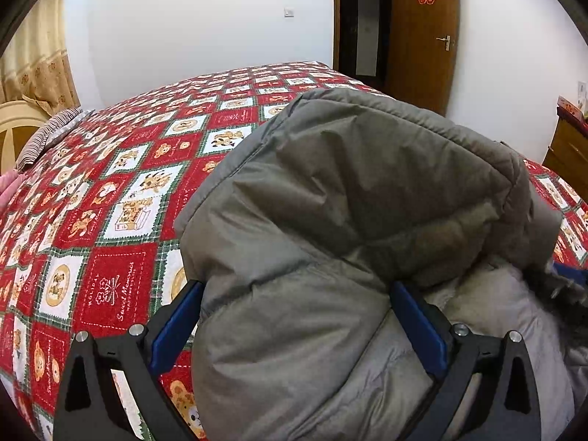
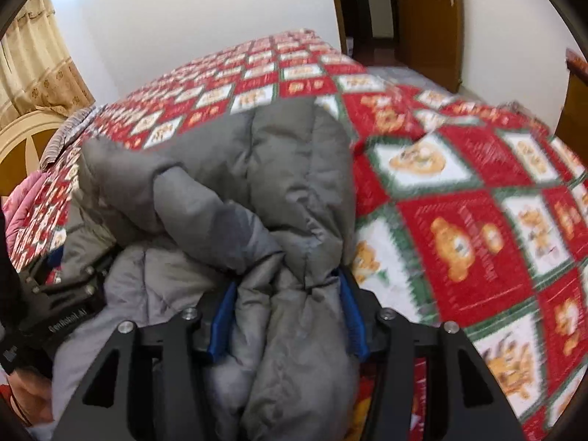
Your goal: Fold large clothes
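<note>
A large grey padded jacket lies bunched on the bed and fills the middle of both views. My left gripper has its blue fingers on either side of a thick fold of the jacket and is shut on it. My right gripper is shut on another bunched fold, blue pads pressed into the fabric. The left gripper's black body shows at the left of the right wrist view. A dark fur trim sits at the jacket's right edge.
The bed has a red, white and green bear-patterned cover. A striped pillow and a pink item lie by the headboard. A brown door and a wooden cabinet stand beyond the bed.
</note>
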A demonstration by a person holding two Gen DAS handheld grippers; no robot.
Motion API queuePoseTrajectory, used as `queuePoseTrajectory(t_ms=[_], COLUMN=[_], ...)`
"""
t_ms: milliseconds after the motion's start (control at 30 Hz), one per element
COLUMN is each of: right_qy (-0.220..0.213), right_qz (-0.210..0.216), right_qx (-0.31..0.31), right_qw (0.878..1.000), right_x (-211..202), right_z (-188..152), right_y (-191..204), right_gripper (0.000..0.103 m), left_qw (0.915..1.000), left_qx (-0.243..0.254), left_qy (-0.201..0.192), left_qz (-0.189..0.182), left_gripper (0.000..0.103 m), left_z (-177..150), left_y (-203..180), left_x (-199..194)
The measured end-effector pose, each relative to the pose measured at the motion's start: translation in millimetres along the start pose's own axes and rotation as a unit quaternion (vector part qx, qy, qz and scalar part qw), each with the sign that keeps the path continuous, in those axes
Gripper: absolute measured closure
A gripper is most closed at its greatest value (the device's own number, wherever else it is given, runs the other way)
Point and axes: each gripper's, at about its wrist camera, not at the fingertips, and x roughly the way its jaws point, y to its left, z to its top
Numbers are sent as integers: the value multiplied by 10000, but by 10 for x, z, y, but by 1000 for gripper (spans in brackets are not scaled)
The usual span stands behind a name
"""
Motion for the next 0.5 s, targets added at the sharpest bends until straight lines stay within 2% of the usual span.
queuePoseTrajectory(t_ms=[100,200,333,400,433,500], right_qy=[-322,-354,87,188,199,215], right_qz=[-107,-292,-342,-271,-223,-105], right_qx=[-198,-333,-87,77,133,191], right_qw=[9992,9984,9993,9994,9995,9995], right_x=[-135,-46,290,372,385,401], right_z=[160,271,267,223,204,165], right_y=[61,111,43,-2,-24,-53], right_gripper=[46,46,47,47,46,46], left_qw=[10000,10000,9999,9994,9996,9995], left_qx=[13,33,29,9,-43,-115], left_qy=[7,12,164,320,217,-293], left_qz=[41,66,13,-112,-155,-70], left_gripper=[2,2,2,2,2,2], left_z=[1,12,50,169,248,498], left_y=[-23,-26,-6,55,97,201], left_x=[3,8,24,-26,-95,-281])
